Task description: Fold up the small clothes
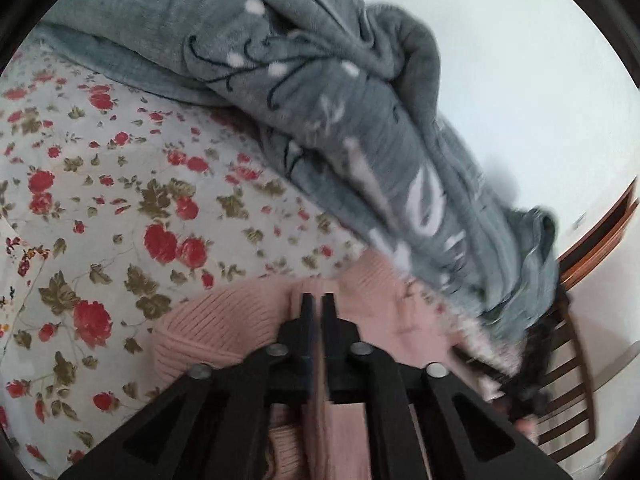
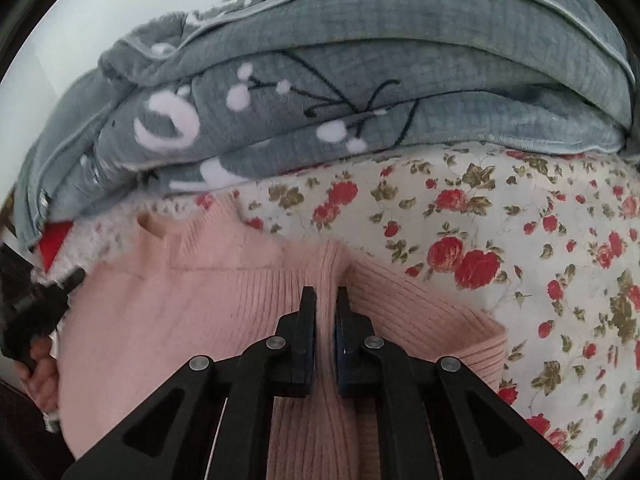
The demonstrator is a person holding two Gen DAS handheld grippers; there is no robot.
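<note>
On the floral bedsheet (image 2: pixel 520 216) | pink ribbed sweater (image 2: pixel 168 312) is spread, just below the grey blanket (image 2: pixel 360 120) | left tongs (image 1: pixel 318 300) are clenched on a thin fold of the sweater | right tongs (image 2: pixel 325 294) are clenched on a raised ridge of the sweater

The sweater (image 2: pixel 192 320) lies on the bed (image 2: pixel 540 240), near the cameras. Behind it, at the far side, the blanket (image 2: pixel 360 112) is heaped on the bed. A chair (image 1: pixel 576 344) stands beyond the bed's edge.
</note>
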